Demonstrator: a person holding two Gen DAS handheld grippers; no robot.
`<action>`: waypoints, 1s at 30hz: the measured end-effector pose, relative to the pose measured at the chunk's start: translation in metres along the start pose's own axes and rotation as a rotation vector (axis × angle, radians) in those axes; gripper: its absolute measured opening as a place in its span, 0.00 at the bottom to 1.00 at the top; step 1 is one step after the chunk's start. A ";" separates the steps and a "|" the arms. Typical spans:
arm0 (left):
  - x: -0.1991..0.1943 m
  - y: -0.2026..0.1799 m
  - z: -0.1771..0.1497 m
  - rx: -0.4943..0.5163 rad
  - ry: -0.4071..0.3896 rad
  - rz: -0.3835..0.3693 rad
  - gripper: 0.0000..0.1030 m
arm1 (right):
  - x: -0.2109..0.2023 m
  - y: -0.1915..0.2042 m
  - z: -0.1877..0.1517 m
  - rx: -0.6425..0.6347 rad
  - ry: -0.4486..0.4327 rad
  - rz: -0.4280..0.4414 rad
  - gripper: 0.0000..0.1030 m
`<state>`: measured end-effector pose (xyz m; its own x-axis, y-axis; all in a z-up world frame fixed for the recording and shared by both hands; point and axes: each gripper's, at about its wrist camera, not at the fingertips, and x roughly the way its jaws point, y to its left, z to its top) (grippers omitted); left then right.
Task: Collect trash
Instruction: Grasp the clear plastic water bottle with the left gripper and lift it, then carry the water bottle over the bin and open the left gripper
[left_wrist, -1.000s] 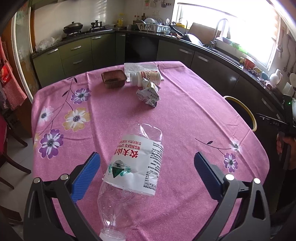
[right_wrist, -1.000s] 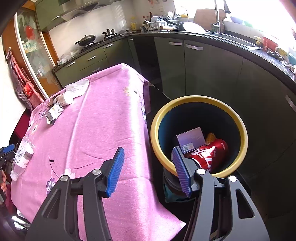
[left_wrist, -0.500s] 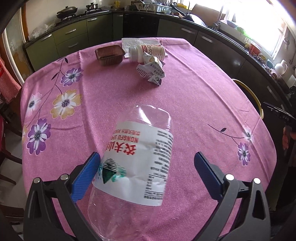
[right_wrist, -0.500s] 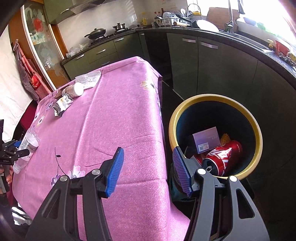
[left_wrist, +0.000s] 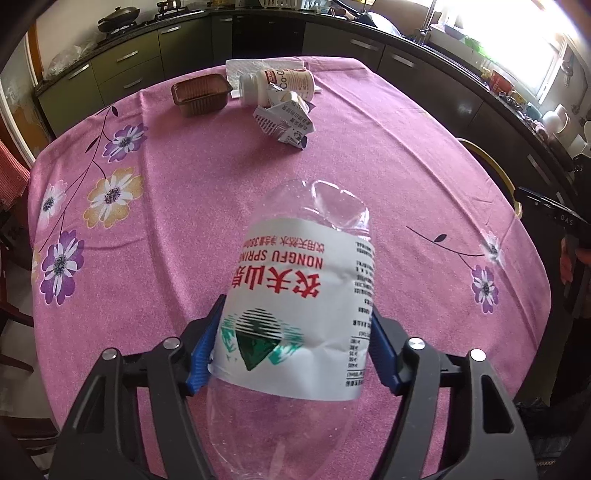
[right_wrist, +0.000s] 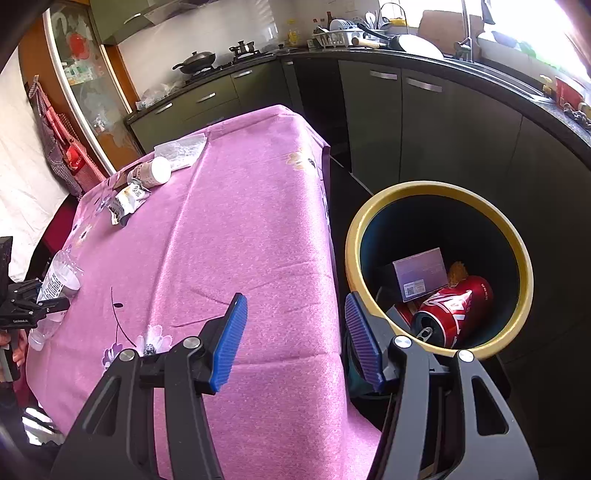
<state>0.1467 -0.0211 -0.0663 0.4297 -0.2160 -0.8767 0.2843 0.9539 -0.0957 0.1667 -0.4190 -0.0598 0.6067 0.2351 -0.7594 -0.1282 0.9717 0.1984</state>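
A clear plastic water bottle (left_wrist: 299, 288) with a white and red label lies on the pink flowered tablecloth (left_wrist: 184, 221). My left gripper (left_wrist: 295, 332) straddles it, jaws closing, and both blue pads (left_wrist: 205, 350) touch the label's sides. In the right wrist view the same bottle (right_wrist: 59, 280) sits at the table's left end. My right gripper (right_wrist: 295, 301) hangs open and empty over the table's near edge, beside the yellow-rimmed bin (right_wrist: 436, 188). The bin holds a red can (right_wrist: 454, 310) and a small box (right_wrist: 421, 273).
At the table's far end lie a crumpled carton (left_wrist: 284, 118), a white bottle (left_wrist: 280, 86) on its side, a brown plastic tray (left_wrist: 199, 92) and a clear wrapper (left_wrist: 251, 68). Dark kitchen cabinets (right_wrist: 424, 122) run behind the bin. The bin's rim (left_wrist: 495, 166) shows past the table's right edge.
The left gripper sank closer to the water bottle and its jaws came in from wide apart onto the label. The right gripper has stayed open by the bin.
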 end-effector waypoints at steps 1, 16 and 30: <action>-0.002 -0.002 0.000 0.002 -0.004 -0.010 0.63 | 0.000 0.000 0.000 -0.001 -0.001 0.002 0.54; -0.034 -0.051 0.030 0.118 -0.086 -0.081 0.62 | -0.010 -0.007 -0.003 0.017 -0.024 0.011 0.54; -0.057 -0.062 0.052 0.139 -0.175 -0.092 0.61 | -0.013 -0.014 -0.004 0.028 -0.030 0.011 0.54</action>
<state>0.1490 -0.0789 0.0146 0.5350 -0.3454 -0.7711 0.4390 0.8934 -0.0956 0.1572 -0.4350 -0.0556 0.6284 0.2444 -0.7385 -0.1134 0.9680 0.2239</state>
